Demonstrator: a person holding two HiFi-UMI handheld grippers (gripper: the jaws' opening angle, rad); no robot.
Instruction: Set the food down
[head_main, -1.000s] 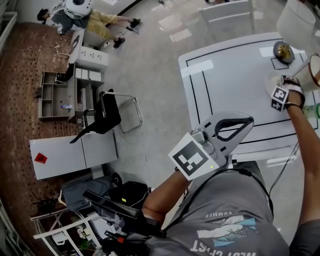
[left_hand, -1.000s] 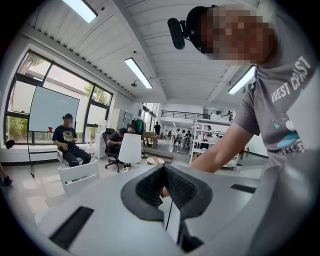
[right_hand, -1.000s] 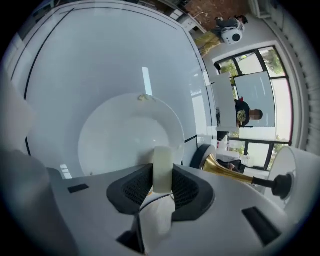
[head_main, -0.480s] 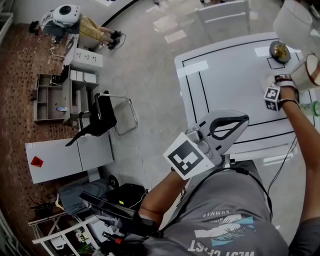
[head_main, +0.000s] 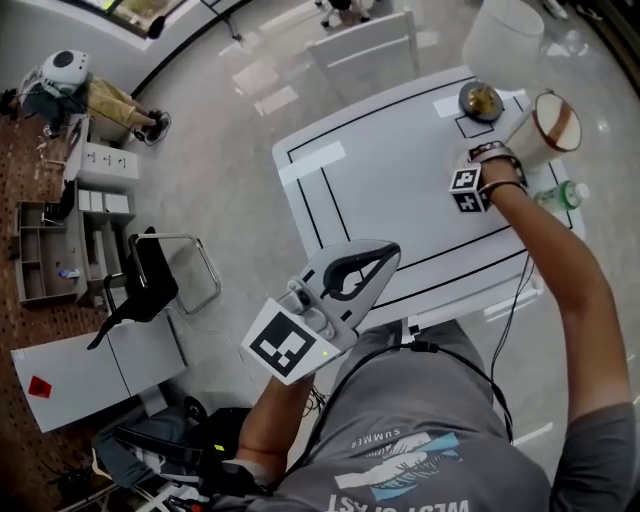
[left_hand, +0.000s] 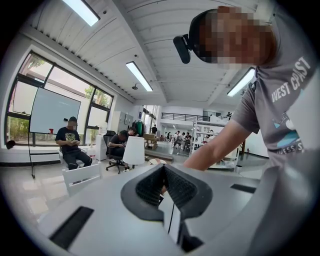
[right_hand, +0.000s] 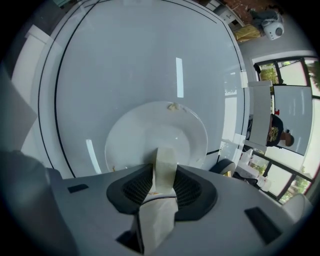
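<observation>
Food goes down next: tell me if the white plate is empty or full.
Almost empty: the plate is bare white, only small crumbs near its rim; the pale food is clamped in the right hand-held gripper.

From where I stand, the left and middle of the white table lie bare, so a gripper could pass across there. The white plate under the right gripper is open too, with only crumbs at its rim. The right side is crowded: a lampshade just beside that gripper, a round brass-coloured piece at the far corner, a bottle near the edge, and a white chair close along the far side.
</observation>
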